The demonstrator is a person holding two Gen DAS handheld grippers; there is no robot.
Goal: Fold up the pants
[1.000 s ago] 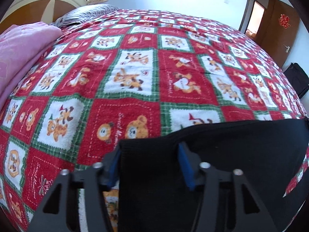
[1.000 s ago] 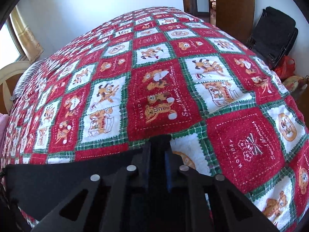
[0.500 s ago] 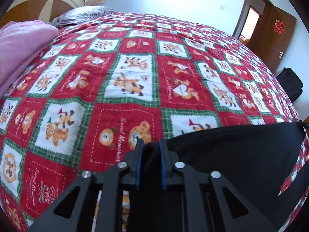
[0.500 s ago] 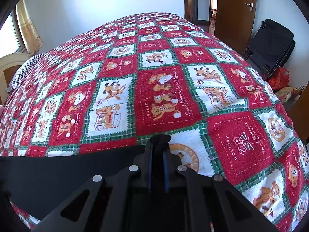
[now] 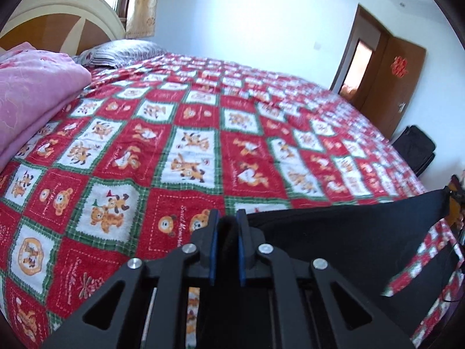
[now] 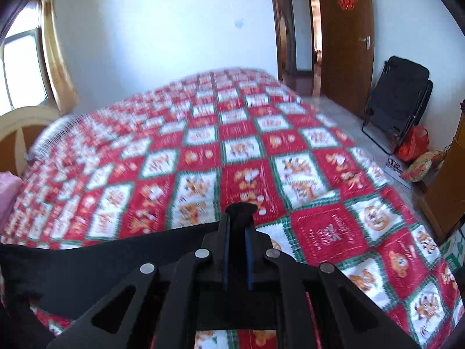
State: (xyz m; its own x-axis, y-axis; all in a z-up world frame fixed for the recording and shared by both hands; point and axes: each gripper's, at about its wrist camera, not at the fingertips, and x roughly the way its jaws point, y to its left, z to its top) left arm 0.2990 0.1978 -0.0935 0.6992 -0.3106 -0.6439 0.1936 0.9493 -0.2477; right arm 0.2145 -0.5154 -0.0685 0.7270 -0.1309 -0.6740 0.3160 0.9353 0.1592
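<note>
The black pants [image 5: 343, 232] are strung between the two tools, one edge pulled into a taut band that runs side to side across the near end of the bed [image 5: 203, 145]. In the left wrist view that band leaves the left gripper [image 5: 226, 226] at lower centre and stretches away to the right edge of the frame; in the right wrist view it leaves the right gripper [image 6: 239, 221] at lower centre and runs off to the lower left. So the long axis of the held edge lies crosswise to both pairs of jaws, and each holds one end of it, neither nearer than the other.

Both sets of jaws are drawn narrow, with a wad of black cloth pinched between the blue pads [image 5: 214, 250] and poking out past the tips. The rest of the garment falls out of sight under the tools, so how much of it rests on the quilt cannot be told.

Both tools are tipped forward and slightly down, looking along the bed toward the far wall, the headboard [image 5: 58, 17] and pink blanket [image 5: 35, 96] at the left. The open quilt straight ahead looks like the place for the fold to be carried over and laid, both ends level.
</note>
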